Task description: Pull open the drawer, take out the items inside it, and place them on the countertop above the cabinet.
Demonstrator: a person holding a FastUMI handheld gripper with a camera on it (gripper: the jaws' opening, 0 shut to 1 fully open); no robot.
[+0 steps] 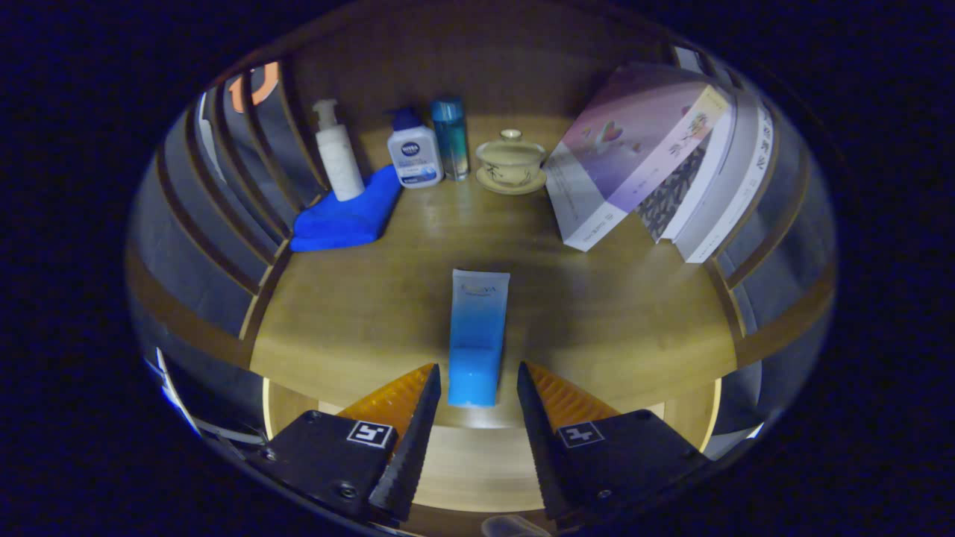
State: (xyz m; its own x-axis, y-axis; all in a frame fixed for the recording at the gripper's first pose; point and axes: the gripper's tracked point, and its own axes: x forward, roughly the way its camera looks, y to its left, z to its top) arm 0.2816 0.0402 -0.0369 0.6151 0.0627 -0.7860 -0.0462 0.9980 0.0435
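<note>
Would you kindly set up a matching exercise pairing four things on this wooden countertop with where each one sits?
Things:
1. blue squeeze tube
2. white pump bottle
3. lidded ceramic teacup
4. leaning stack of books

Places:
A. on a saucer, just left of the books
B. standing on the folded blue cloth
C. against the right-hand slats
D. lying flat, its near end between the open jaws of the gripper

Pairs: 1-D, 2-B, 3-A, 4-C

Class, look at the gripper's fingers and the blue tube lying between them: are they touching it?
Apart. The gripper view shows bare wood on both sides of the blue tube, separating it from the open gripper.
</note>
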